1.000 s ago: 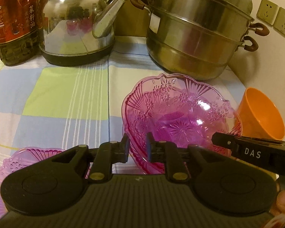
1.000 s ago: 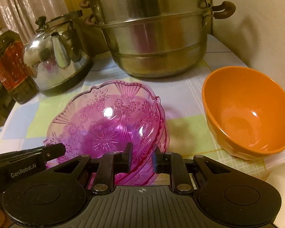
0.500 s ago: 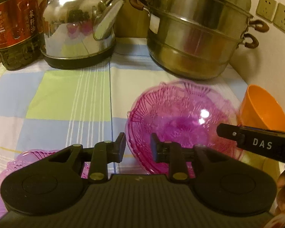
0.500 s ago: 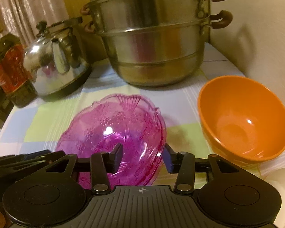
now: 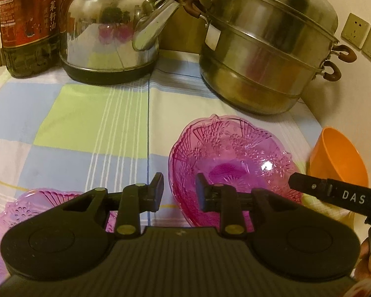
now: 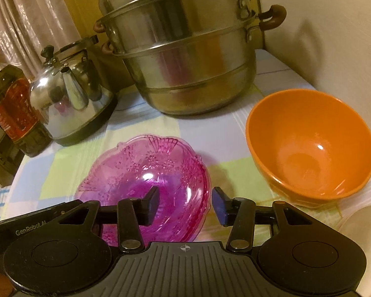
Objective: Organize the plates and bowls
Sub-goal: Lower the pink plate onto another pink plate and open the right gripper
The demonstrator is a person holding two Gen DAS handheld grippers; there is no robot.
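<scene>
Both tools' grips off pink bowl [image 6: 146, 178]

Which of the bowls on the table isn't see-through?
The orange bowl by the wall: it is solid and plain, while the pink bowl and pink dish are clear, patterned plastic.

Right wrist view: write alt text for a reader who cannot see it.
The open right gripper straddles the near rim of a pink patterned glass bowl on a checked tablecloth, without gripping it. An empty orange bowl sits to its right; a steel steamer pot, kettle and oil bottle stand behind.
</scene>
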